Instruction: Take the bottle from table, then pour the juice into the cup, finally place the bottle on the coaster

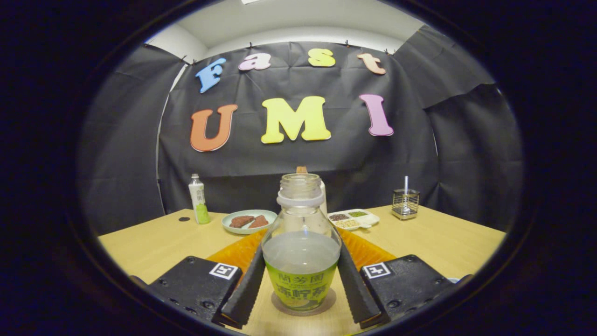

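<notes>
A clear, uncapped bottle (301, 242) with a green label stands upright between my fingers, partly filled with pale liquid. Its base rests on a round brown coaster (326, 305) on the wooden table (154, 247). My gripper (301, 247) is shut on the bottle, with one finger (247, 284) against its left side and the other finger (357, 289) against its right side, at about the height of the liquid line. An orange mat (233, 254) lies just beyond the fingers, behind the bottle.
Toward the back of the table are a small green-labelled bottle (199, 199), a pale plate (233, 226) holding brown pieces, a white divided tray (353, 218) and a wire holder (405, 203) with a utensil. A tall item with a wooden top (302, 170) stands behind the held bottle.
</notes>
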### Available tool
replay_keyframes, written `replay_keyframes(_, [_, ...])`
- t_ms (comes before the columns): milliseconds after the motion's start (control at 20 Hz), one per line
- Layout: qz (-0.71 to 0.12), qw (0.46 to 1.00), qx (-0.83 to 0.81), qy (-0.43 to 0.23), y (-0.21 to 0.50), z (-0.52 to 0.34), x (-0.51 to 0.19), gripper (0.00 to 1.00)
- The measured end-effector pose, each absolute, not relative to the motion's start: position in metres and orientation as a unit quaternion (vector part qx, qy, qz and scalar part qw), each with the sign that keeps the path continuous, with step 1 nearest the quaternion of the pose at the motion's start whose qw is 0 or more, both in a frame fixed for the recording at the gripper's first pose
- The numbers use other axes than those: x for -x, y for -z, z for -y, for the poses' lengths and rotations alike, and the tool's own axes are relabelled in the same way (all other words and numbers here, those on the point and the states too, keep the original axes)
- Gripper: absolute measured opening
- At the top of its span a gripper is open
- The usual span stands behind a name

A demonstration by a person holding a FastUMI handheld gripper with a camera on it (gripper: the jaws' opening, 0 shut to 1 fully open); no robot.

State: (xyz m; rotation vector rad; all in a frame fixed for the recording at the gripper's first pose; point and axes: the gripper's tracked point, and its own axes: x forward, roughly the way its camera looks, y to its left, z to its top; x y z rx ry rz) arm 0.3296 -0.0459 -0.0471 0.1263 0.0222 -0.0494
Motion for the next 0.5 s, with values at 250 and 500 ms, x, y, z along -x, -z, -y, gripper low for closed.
replay_keyframes(250, [-0.040,0.996,-0.071,0.026,0.064,0.042,-0.337,0.84])
replay_keyframes(500, [-0.013,0.998,-0.048,0.031,0.044,0.044,-0.332,0.95])
